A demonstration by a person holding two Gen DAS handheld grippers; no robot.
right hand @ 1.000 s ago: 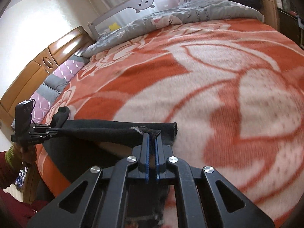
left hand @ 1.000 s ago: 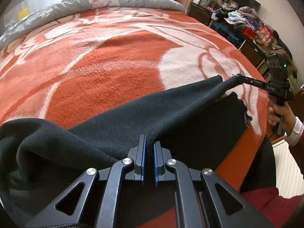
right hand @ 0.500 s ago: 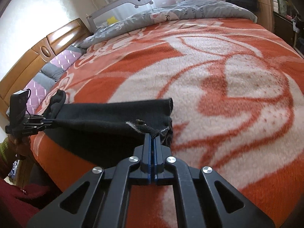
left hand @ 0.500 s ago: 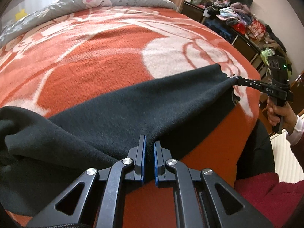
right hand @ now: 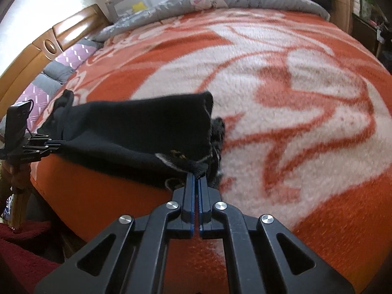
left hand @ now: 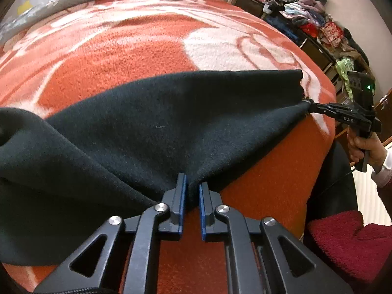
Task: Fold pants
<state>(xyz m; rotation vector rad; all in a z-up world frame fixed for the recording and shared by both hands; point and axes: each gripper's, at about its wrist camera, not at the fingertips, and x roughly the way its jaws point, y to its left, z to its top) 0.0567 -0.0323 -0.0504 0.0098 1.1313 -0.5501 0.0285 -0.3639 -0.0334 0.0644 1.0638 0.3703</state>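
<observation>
The bed is covered by an orange-and-white blanket [left hand: 137, 49] that fills most of both views, with a grey floral quilt [right hand: 220, 2] bunched along its far end at about 12 o'clock and a wooden headboard [right hand: 61, 34] off toward 10 o'clock in the right wrist view. Across the near part of the blanket lie the black pants [left hand: 152, 127], a broad dark band stretched between the two tools; their far edge rests on the blanket while the near edge is lifted and pulled taut. At 2 o'clock in the left wrist view a shelf of heaped clothes [left hand: 316, 22] lines the wall. The left gripper [left hand: 192, 186] has its blue-lined fingers pinching a gather of the pants' near edge. The right gripper [right hand: 197, 178] is pressed tight on a corner of the same cloth (a frayed pale seam shows just by the tips), with loose fabric bunched beside it at 1 o'clock
</observation>
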